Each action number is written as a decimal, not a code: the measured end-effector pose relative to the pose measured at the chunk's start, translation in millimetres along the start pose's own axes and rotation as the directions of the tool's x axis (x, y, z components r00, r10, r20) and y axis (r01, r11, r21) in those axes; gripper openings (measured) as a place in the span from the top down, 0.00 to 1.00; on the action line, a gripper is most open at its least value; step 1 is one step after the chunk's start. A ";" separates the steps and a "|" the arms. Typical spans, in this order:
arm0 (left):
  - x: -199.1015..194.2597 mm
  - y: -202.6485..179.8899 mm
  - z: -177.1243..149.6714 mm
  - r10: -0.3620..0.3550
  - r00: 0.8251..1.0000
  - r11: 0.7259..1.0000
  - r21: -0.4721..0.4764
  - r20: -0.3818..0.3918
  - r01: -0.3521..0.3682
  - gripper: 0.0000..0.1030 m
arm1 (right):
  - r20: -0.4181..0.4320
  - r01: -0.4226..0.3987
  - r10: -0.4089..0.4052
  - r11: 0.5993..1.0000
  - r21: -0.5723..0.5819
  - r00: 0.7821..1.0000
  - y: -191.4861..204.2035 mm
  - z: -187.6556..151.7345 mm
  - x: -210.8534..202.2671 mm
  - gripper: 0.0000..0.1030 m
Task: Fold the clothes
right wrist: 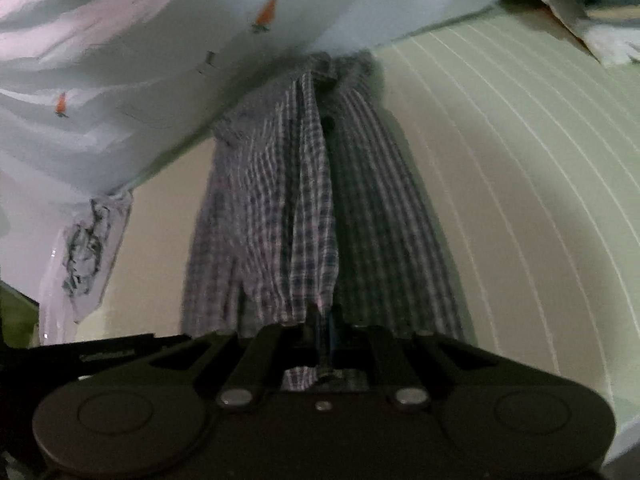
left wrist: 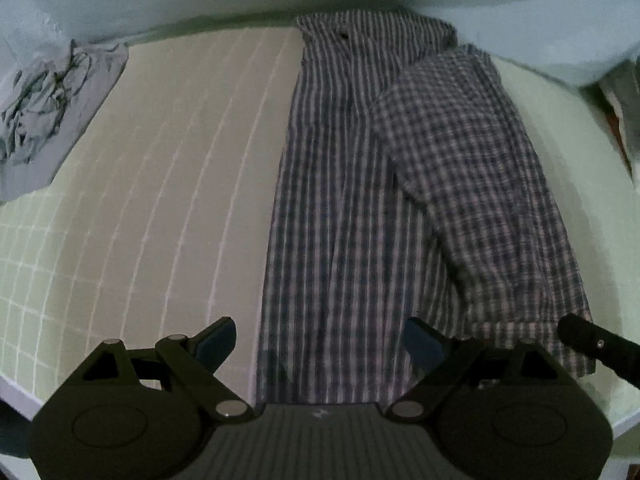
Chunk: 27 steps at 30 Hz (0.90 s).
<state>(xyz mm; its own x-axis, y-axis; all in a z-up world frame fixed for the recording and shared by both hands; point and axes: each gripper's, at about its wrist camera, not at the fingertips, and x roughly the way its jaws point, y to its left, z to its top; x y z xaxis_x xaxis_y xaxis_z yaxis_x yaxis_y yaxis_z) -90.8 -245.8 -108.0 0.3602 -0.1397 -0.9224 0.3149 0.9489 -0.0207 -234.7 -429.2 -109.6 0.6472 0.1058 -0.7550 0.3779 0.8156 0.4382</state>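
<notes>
A blue-and-white checked shirt (left wrist: 360, 184) lies lengthwise on a pale green gridded mat (left wrist: 160, 184), collar at the far end. Its right side (left wrist: 480, 184) is lifted and folded over toward the middle. My left gripper (left wrist: 320, 344) hovers open above the shirt's near hem, nothing between its fingers. My right gripper (right wrist: 324, 336) is shut on the edge of the checked shirt (right wrist: 288, 216), which rises as a fold from the mat (right wrist: 500, 200) to its fingertips. The right gripper's black body (left wrist: 596, 346) shows at the lower right in the left wrist view.
A crumpled grey printed garment (left wrist: 52, 108) lies at the mat's far left; it appears again (right wrist: 84, 256) in the right wrist view. A pale sheet with orange carrot prints (right wrist: 160, 60) borders the far side. More cloth (left wrist: 624, 108) is piled at the far right.
</notes>
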 end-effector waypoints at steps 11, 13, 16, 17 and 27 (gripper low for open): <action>7.7 9.5 -39.0 0.019 0.997 1.000 0.001 -0.068 -0.019 0.12 | -0.059 0.080 -0.079 0.997 0.014 0.995 -19.6 -29.1 8.1 0.96; 8.0 8.3 -39.9 0.020 0.997 1.000 0.008 -0.071 -0.020 0.12 | -0.053 0.090 -0.090 0.996 -0.017 0.994 -17.2 -29.3 7.1 0.96; 8.6 7.3 -40.8 0.022 0.997 1.000 0.015 -0.074 -0.020 0.12 | -0.051 0.109 -0.112 0.993 -0.056 0.992 -11.9 -30.0 8.0 0.95; 8.9 7.0 -40.8 0.022 0.997 1.000 0.017 -0.074 -0.020 0.12 | -0.050 0.120 -0.123 0.991 -0.067 0.991 -11.0 -30.7 7.4 0.94; 17.9 8.8 -49.7 0.021 0.994 1.000 0.015 -0.103 -0.019 0.12 | -0.017 0.273 -0.278 0.952 -0.142 0.961 -14.3 -42.8 -6.6 0.50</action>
<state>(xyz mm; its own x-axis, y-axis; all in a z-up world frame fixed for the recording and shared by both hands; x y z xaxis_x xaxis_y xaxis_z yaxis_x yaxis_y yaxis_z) -125.2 -225.8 -143.8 0.2740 -0.0899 -0.9575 0.3211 0.9470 0.0030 -272.7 -417.2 -131.7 0.5055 -0.1153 -0.8551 0.4417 0.8859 0.1416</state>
